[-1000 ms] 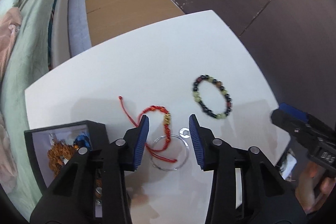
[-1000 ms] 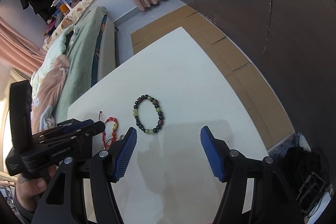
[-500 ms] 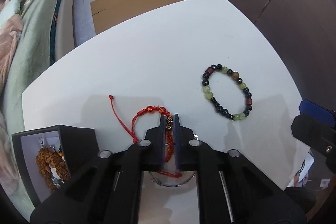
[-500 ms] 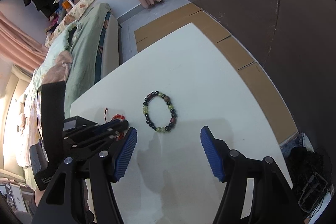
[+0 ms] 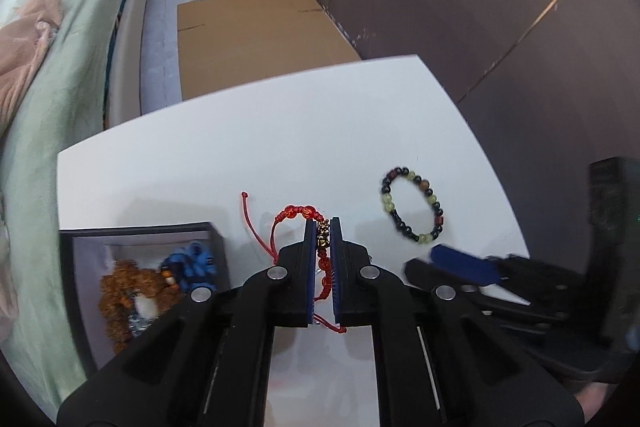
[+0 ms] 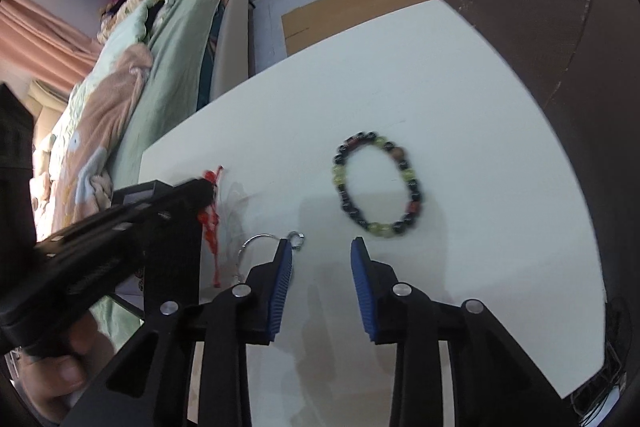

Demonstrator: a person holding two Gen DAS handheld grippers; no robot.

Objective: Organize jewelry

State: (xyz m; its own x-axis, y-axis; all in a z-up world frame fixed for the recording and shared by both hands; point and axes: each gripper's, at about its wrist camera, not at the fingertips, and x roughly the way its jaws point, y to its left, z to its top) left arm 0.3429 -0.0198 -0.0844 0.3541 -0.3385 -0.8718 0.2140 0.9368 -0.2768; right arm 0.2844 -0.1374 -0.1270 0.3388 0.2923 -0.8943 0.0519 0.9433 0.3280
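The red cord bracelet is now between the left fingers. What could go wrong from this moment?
1. The red cord bracelet trails loose cord from the shut left gripper; it may snag the clear bangle beside it.
2. The right gripper, its jaws just narrowing on nothing, is close to the small silver ring and may knock it.

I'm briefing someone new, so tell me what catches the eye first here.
The left gripper pinches a red cord bracelet beside the open jewelry box. A beaded bracelet of dark and green beads lies alone on the white table, ahead of the right gripper, whose jaws have just been closing on nothing.
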